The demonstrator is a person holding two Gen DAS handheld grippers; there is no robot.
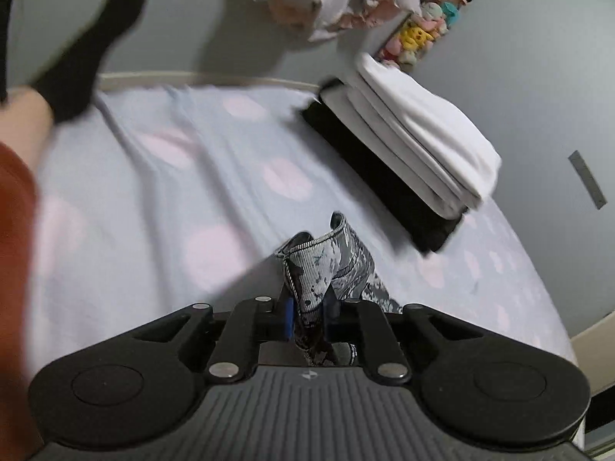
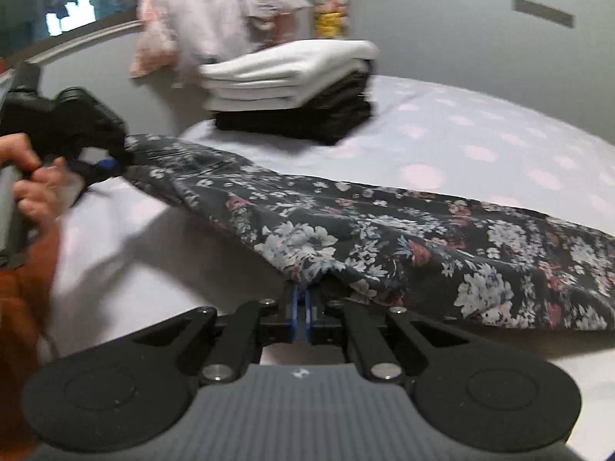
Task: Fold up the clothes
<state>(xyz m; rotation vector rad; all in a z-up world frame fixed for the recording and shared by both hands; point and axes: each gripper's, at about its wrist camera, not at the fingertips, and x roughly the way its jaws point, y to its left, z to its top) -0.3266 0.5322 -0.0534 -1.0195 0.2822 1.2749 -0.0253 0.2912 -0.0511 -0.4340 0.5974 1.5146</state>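
The floral garment (image 2: 384, 238), dark with white and pink flowers, stretches as a long band between the two grippers, its long axis running from the right gripper (image 2: 301, 299) up and leftward to the left gripper (image 2: 111, 163). Both grippers are pinched tight on its fabric; the left gripper (image 1: 307, 303) holds a hemmed edge that stands up just ahead of its fingers. The rest of the garment lies to the right of the right gripper on the bed (image 2: 480, 138), whose pale sheet has pink spots. Beyond the band sits a folded stack (image 2: 296, 92), white pieces over black ones, and further back a crumpled pink heap (image 2: 200, 27) by the grey wall (image 2: 461, 38).
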